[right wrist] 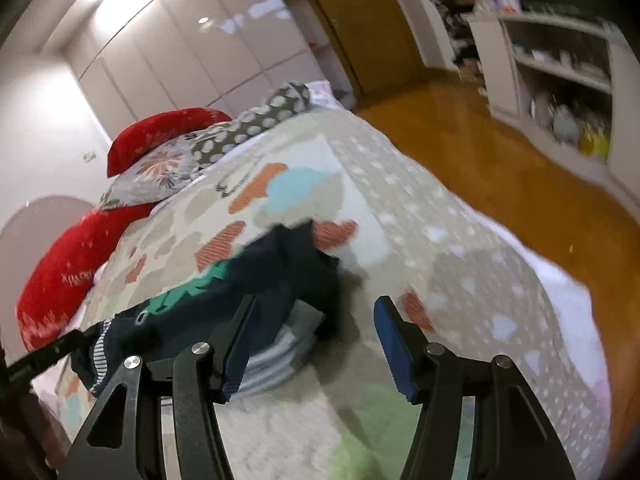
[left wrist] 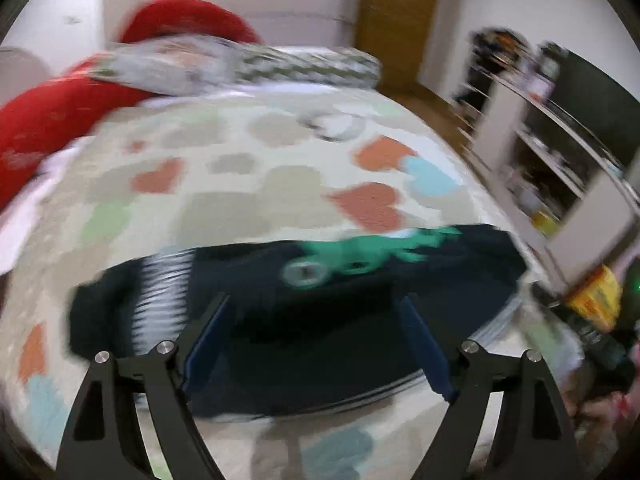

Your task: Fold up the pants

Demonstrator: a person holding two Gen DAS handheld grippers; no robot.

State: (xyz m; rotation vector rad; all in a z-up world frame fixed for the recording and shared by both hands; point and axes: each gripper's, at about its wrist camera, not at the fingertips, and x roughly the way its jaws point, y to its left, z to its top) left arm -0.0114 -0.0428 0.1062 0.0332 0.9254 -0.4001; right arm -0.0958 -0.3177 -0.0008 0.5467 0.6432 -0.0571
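1. Far left, red pillows (right wrist: 68,276) and a patterned cushion (right wrist: 160,168) sit at the head of the bed (right wrist: 400,216).
2. My left hand-held gripper (left wrist: 316,316) is spread, empty, over the dark pants (left wrist: 320,344), which lie folded on the bed's heart-print cover.
3. My right hand-held gripper (right wrist: 316,328) is spread too, empty, its left finger against the pants' (right wrist: 256,280) striped edge.
4. Right of the bed are wooden floor (right wrist: 480,152) and a cluttered shelf unit (right wrist: 560,80).

A home bedroom: bed (right wrist: 400,208), red pillows (right wrist: 160,132), white wardrobe (right wrist: 192,52).
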